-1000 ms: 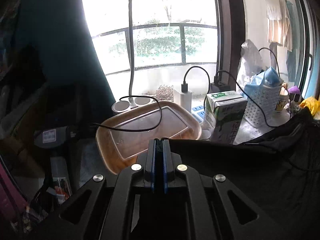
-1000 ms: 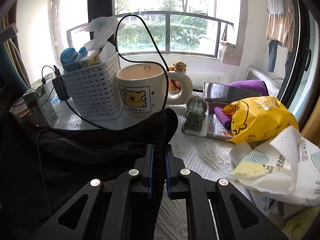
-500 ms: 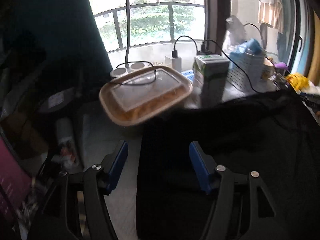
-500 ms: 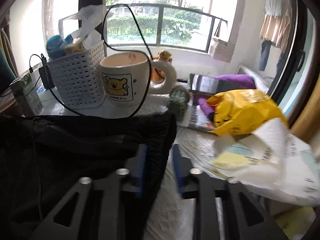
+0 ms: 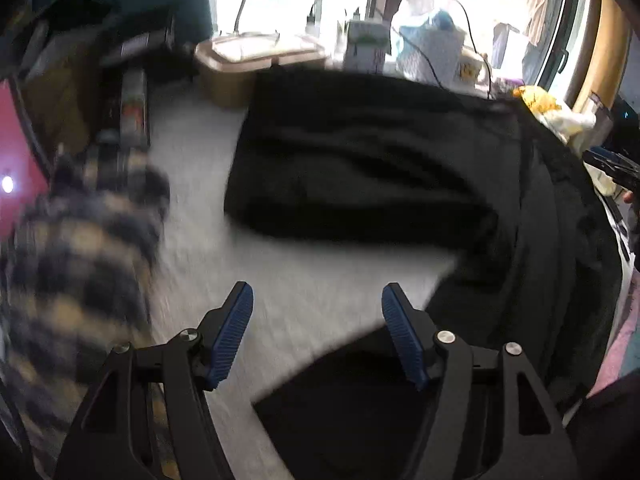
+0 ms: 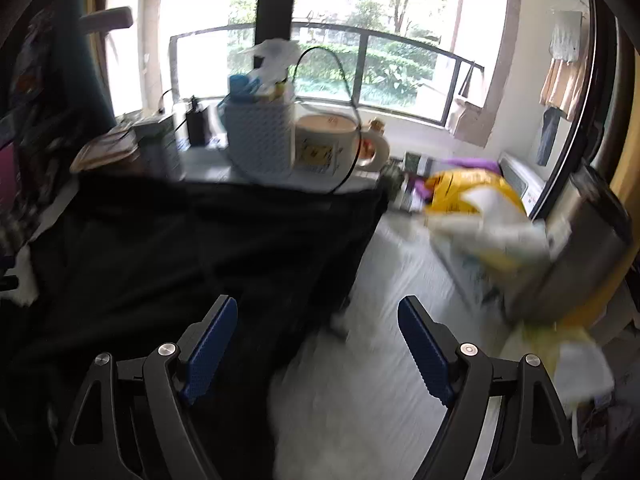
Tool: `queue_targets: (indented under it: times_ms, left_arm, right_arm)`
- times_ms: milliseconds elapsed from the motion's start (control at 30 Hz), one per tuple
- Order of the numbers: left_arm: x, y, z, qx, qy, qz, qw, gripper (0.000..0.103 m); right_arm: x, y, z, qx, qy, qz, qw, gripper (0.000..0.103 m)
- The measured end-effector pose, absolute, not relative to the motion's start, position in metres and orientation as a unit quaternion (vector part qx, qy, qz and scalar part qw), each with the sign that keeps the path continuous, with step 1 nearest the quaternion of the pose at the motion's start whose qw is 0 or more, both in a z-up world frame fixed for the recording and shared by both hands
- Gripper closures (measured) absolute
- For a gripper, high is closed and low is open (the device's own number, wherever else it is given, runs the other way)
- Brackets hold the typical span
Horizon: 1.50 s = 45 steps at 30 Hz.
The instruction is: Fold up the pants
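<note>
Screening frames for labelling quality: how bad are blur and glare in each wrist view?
Left wrist view: heavy motion smear on the plaid cloth and white cover; window blown out; black pants lose fold detail. Right wrist view: smear on the yellow bag and basket; trees outside stay readable.

Matt black cloth pants point(image 5: 360, 168) lie on a white textured cover point(image 5: 304, 280).

No lettering is reading clearly in either view, since both are blurring. The cream mug point(image 6: 320, 148) by the window edge is showing a yellow picture panel, its words too smeared to make out.
</note>
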State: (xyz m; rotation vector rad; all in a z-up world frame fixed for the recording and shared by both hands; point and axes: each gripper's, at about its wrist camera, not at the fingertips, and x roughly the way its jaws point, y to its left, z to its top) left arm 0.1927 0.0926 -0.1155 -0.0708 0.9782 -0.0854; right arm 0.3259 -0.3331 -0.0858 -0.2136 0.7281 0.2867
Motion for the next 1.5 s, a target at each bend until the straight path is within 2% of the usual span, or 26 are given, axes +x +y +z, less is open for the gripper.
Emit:
queue_targets:
  times_ms: [133, 200, 300, 533, 567, 600, 633, 667, 700, 767, 867, 1133, 1367, 1433, 1467, 1500]
  left_arm:
    - [0.172, 0.087, -0.117, -0.029, 0.463, -0.057, 0.884, 0.036]
    - [0.166, 0.084, -0.118, -0.019, 0.462, -0.07, 0.884, 0.036]
    - [0.154, 0.073, -0.121, 0.026, 0.459, -0.076, 0.885, 0.036]
    - [0.15, 0.068, -0.124, 0.046, 0.445, -0.079, 0.891, 0.035]
    - [0.151, 0.068, -0.123, 0.045, 0.445, -0.082, 0.891, 0.045]
    - [0.152, 0.067, -0.122, 0.041, 0.442, -0.095, 0.891, 0.064]
    - [0.153, 0.065, -0.122, 0.041, 0.44, -0.097, 0.892, 0.069]
    - [0.155, 0.064, -0.121, 0.042, 0.438, -0.092, 0.893, 0.087]
    - [0.16, 0.062, -0.121, 0.044, 0.437, -0.081, 0.895, 0.098]
    - [0.17, 0.063, -0.121, 0.033, 0.439, -0.068, 0.895, 0.1]
    - [0.186, 0.068, -0.121, 0.023, 0.442, -0.052, 0.895, 0.1]
    - [0.224, 0.091, -0.114, 0.019, 0.423, -0.017, 0.906, 0.101]
    - [0.238, 0.105, -0.105, 0.0, 0.426, 0.0, 0.905, 0.098]
    - [0.225, 0.111, -0.096, -0.017, 0.421, -0.009, 0.907, 0.087]
    - [0.215, 0.114, -0.091, -0.024, 0.415, -0.01, 0.909, 0.066]
    - [0.201, 0.117, -0.085, -0.031, 0.409, -0.009, 0.912, 0.055]
  right_arm:
    - [0.297, -0.337, -0.096, -0.096, 0.368, 0.138, 0.914, 0.02]
    - [0.283, -0.337, -0.103, -0.091, 0.38, 0.142, 0.909, 0.028]
    - [0.268, -0.337, -0.113, -0.08, 0.393, 0.148, 0.904, 0.032]
    - [0.24, -0.337, -0.129, -0.06, 0.413, 0.152, 0.896, 0.034]
    - [0.239, -0.338, -0.132, -0.057, 0.415, 0.15, 0.896, 0.035]
    - [0.238, -0.339, -0.136, -0.053, 0.417, 0.147, 0.896, 0.039]
    - [0.237, -0.339, -0.139, -0.052, 0.418, 0.14, 0.896, 0.045]
    - [0.236, -0.339, -0.143, -0.052, 0.42, 0.131, 0.896, 0.053]
    - [0.235, -0.34, -0.147, -0.046, 0.422, 0.129, 0.896, 0.055]
    - [0.232, -0.342, -0.146, -0.043, 0.414, 0.129, 0.9, 0.059]
    - [0.227, -0.344, -0.138, -0.05, 0.404, 0.124, 0.905, 0.073]
    - [0.209, -0.371, -0.116, -0.079, 0.392, 0.067, 0.914, 0.076]
    - [0.201, -0.382, -0.134, -0.096, 0.416, 0.031, 0.904, 0.076]
    - [0.198, -0.385, -0.135, -0.087, 0.411, 0.028, 0.907, 0.075]
    - [0.197, -0.386, -0.134, -0.079, 0.407, 0.028, 0.91, 0.073]
    - [0.196, -0.388, -0.132, -0.071, 0.403, 0.029, 0.912, 0.07]
